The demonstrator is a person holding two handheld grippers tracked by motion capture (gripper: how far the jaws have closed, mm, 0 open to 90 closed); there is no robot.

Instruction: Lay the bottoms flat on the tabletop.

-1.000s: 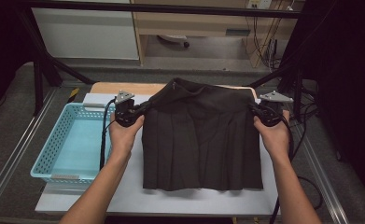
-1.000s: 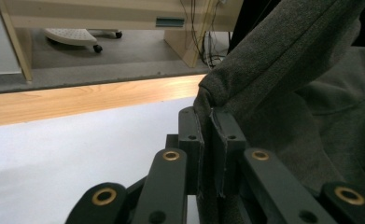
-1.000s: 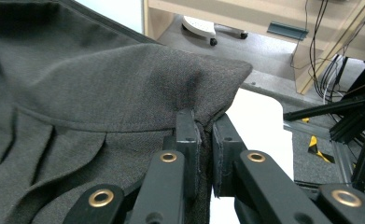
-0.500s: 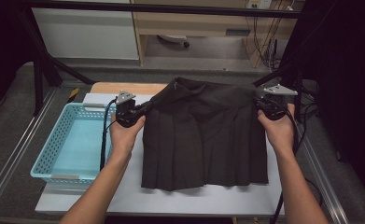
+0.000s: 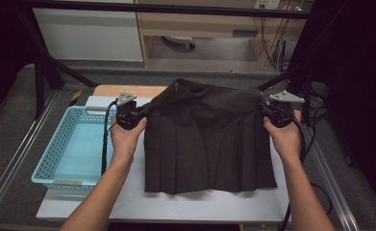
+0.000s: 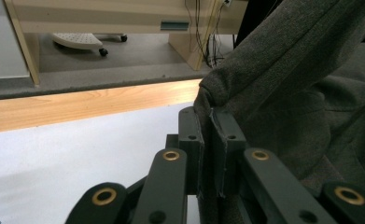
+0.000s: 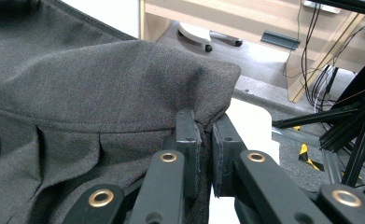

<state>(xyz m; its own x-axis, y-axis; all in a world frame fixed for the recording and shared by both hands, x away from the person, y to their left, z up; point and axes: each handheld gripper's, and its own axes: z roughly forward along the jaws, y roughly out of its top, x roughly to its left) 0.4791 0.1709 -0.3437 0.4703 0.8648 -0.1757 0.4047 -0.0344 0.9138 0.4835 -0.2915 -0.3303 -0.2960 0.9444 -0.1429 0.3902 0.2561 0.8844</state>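
The dark pleated skirt is spread over the white table, its waistband lifted at the 2 top corners. The left corner is pinched tight in the left gripper, and the right corner is clamped the same way in the right gripper. A blue basket is parked just left of it.

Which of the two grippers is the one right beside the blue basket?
The left gripper, pinching the dark skirt nearest the basket; the right gripper holds the far corner.

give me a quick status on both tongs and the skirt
Left tongs shut on dark grey pleated fabric skirt, at its waistband corner. Right tongs shut on opposite corner. Hem rests on white table. Light blue plastic basket sits apart, not obstructing.
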